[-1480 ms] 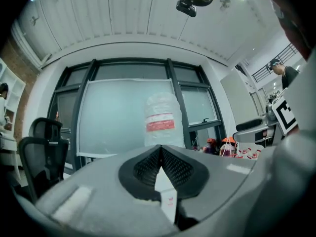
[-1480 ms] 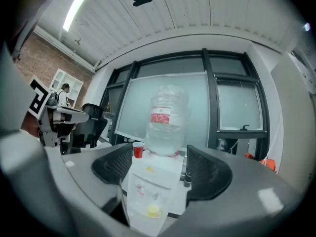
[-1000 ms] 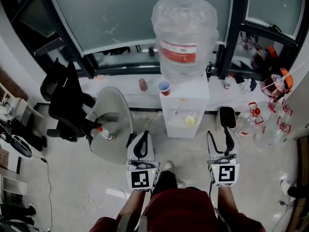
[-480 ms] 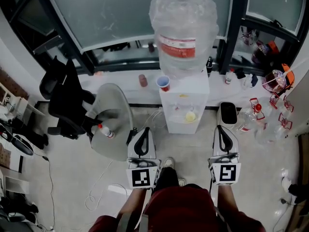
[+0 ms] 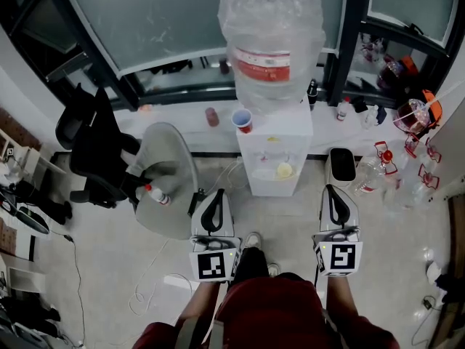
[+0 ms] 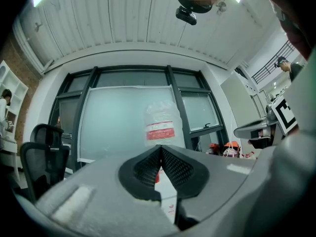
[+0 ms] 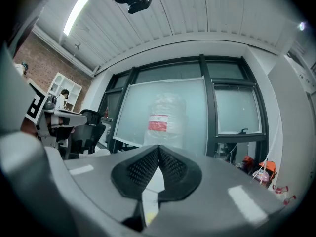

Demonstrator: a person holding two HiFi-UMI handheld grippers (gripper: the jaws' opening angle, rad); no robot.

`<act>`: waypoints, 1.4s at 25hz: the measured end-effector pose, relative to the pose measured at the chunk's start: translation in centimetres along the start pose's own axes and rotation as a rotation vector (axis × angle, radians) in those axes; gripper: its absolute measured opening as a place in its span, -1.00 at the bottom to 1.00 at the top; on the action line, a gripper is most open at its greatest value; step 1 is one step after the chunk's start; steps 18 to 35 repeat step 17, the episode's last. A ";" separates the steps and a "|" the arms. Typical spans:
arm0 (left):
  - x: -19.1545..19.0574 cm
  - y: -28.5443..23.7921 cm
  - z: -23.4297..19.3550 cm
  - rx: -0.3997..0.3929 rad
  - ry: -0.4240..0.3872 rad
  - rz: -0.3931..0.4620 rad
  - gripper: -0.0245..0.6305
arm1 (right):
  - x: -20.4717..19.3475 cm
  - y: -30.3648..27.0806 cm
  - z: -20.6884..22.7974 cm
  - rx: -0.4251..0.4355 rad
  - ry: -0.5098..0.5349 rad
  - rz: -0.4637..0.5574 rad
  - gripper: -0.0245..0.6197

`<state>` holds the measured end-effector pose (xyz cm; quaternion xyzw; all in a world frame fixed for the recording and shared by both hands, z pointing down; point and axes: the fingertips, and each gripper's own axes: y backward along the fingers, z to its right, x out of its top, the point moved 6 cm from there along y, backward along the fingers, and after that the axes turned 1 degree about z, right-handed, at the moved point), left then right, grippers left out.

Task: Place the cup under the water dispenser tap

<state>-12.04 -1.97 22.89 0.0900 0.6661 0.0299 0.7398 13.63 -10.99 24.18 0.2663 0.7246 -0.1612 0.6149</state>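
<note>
Right tool point(image 5: 331, 193) has just closed on nothing, jaws together like the left tool's point(image 5: 213, 197), so the red cup point(image 5: 242, 120) atop the water dispenser point(image 5: 272, 155) is ungripped.

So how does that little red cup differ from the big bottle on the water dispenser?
The cup is small, red and open-topped; the bottle is huge, clear and red-labelled. The cup sits at the dispenser's top corner; the bottle fills its middle. Both rest on it.
</note>
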 end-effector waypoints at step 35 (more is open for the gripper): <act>-0.5 -0.2 0.0 0.002 0.017 -0.008 -0.91 | -1.2 -0.7 -0.8 0.025 0.013 -0.054 -0.92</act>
